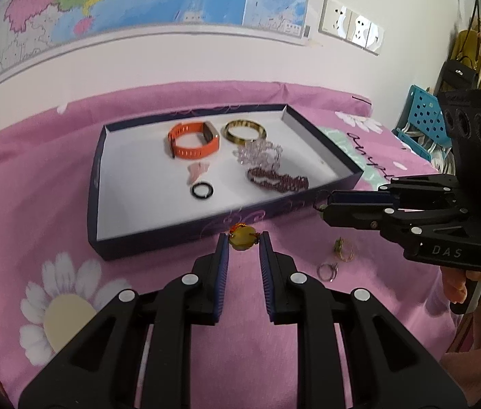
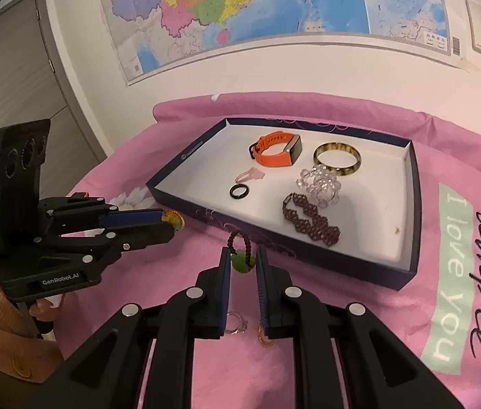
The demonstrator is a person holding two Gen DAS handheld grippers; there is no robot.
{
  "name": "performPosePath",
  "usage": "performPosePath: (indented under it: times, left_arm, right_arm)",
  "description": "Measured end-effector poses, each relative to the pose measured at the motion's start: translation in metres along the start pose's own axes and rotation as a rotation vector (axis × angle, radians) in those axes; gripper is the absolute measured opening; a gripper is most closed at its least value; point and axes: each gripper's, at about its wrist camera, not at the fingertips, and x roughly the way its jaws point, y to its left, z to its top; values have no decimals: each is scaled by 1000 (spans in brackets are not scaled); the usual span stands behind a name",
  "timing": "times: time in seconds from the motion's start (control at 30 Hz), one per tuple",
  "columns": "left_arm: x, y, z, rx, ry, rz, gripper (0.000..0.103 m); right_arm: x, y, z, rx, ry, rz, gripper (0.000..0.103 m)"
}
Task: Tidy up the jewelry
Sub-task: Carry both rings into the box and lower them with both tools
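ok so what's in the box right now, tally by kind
orange watch: 1
bangle: 1
beaded bracelets: 2
black ring: 1
small pink piece: 1
total: 6

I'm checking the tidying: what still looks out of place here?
Two rings lie loose on the pink cloth outside the tray, near its front edge. The left gripper holds a yellow pendant and the right gripper a green one, both outside the tray.
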Motion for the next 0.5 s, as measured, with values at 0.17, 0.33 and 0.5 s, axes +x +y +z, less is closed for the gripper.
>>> performPosePath:
  times: [0.17,0.33,0.5]
  left_arm:
    - [-2,-1,8,9,-19,6,19]
    - [1,0,17,15,-34,21,19]
    - [9,4,28,9,-41,31,19]
  right_arm:
    - [-2,-4,5,-3,-13,-8,13]
    - [-1,-12,13,1,-22,-20,13]
    - [5,-19,23,0,-31,-43,13]
